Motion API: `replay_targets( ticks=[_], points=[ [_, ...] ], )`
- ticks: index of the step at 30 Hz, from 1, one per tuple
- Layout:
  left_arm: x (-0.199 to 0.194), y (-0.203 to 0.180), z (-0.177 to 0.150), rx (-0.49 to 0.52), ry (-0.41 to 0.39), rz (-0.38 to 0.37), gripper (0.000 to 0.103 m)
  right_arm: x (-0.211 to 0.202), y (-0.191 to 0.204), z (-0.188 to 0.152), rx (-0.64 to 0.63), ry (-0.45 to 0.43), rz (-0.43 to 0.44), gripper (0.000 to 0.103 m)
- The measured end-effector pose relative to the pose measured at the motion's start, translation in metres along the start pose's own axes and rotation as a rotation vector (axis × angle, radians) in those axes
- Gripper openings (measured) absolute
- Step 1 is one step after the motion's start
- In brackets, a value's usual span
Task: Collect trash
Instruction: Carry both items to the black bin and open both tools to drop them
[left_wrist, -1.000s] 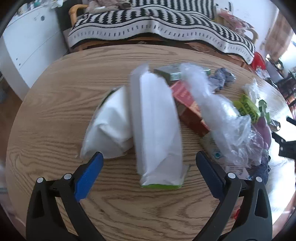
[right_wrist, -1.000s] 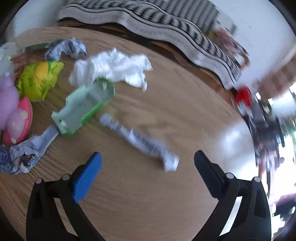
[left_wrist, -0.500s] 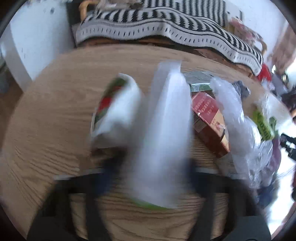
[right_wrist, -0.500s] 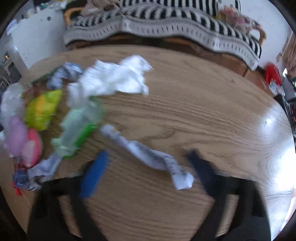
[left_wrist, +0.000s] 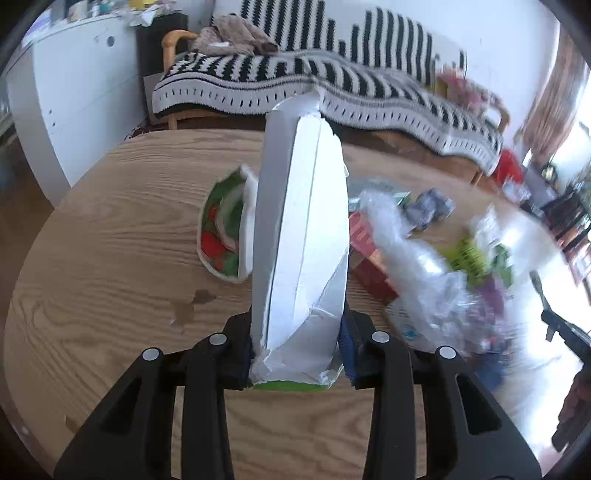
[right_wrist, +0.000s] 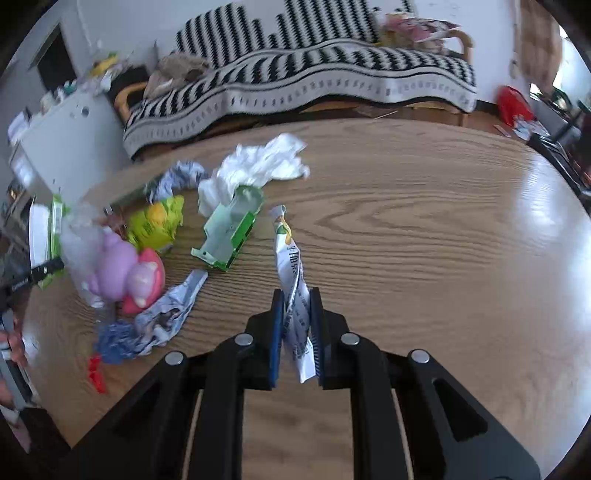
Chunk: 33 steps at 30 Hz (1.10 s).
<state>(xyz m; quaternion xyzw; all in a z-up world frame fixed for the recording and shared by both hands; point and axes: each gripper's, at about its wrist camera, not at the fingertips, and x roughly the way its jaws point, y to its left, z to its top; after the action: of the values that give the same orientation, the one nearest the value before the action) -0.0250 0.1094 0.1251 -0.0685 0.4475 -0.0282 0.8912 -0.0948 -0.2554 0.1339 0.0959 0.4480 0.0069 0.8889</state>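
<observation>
My left gripper (left_wrist: 297, 341) has a tall white carton (left_wrist: 303, 221) with a green bottom edge between its pads. Its jaws are still closing, they press the carton's sides, and the carton is lifted and tilted away over the wooden table (left_wrist: 110, 240). My right gripper (right_wrist: 297, 317) is shut on a twisted white printed wrapper (right_wrist: 290, 258), whose far end points away above the table (right_wrist: 443, 258). Loose trash lies to its left: a flattened green carton (right_wrist: 231, 229), white tissue (right_wrist: 258, 166), a yellow-green wrapper (right_wrist: 159, 221) and crumpled newspaper (right_wrist: 170, 314).
A paper bowl with red and green print (left_wrist: 221, 236), a red box (left_wrist: 369, 254) and a clear plastic bag (left_wrist: 417, 266) lie by the white carton. A purple and pink toy (right_wrist: 122, 266) sits in the trash pile. Beyond the table stand a striped sofa (right_wrist: 332, 74) and a white cabinet (left_wrist: 74, 92).
Both grippers stood wide open a second ago. The left has closed on the white carton and raised it. The right has closed on the twisted wrapper and picked it off the table.
</observation>
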Motion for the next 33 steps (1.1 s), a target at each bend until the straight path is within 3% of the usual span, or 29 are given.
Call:
replay_targets(
  ticks=[4,6,12,15,19,23,27,29,33],
  points=[
    [-0.034,-0.013,-0.005,-0.05,-0.019,-0.067,0.035,-0.053,-0.004,-0.002,-0.005,-0.051,-0.029,0.014],
    [-0.054,-0.034,-0.011,0.006,-0.034,-0.085,0.035,-0.081,-0.009,-0.006,0.002,-0.081,-0.036,0.014],
    [-0.118,-0.124,-0.043,0.18,-0.049,-0.259,0.035,-0.172,-0.027,-0.033,-0.015,-0.167,-0.057,0.014],
    [-0.147,-0.182,-0.08,0.312,-0.03,-0.38,0.035,-0.225,-0.042,-0.061,-0.014,-0.211,-0.079,0.014],
    [-0.163,-0.252,-0.155,0.464,0.077,-0.537,0.035,-0.274,-0.074,-0.114,0.074,-0.239,-0.082,0.014],
    [-0.149,-0.306,-0.233,0.599,0.215,-0.605,0.035,-0.289,-0.114,-0.194,0.224,-0.202,-0.124,0.014],
    [-0.128,-0.348,-0.299,0.684,0.356,-0.635,0.035,-0.266,-0.152,-0.281,0.434,-0.096,-0.13,0.014],
    [-0.121,-0.364,-0.329,0.74,0.407,-0.631,0.035,-0.257,-0.165,-0.31,0.497,-0.049,-0.139,0.014],
    [-0.107,-0.378,-0.36,0.818,0.459,-0.605,0.035,-0.248,-0.178,-0.334,0.558,-0.014,-0.128,0.014]
  ],
)
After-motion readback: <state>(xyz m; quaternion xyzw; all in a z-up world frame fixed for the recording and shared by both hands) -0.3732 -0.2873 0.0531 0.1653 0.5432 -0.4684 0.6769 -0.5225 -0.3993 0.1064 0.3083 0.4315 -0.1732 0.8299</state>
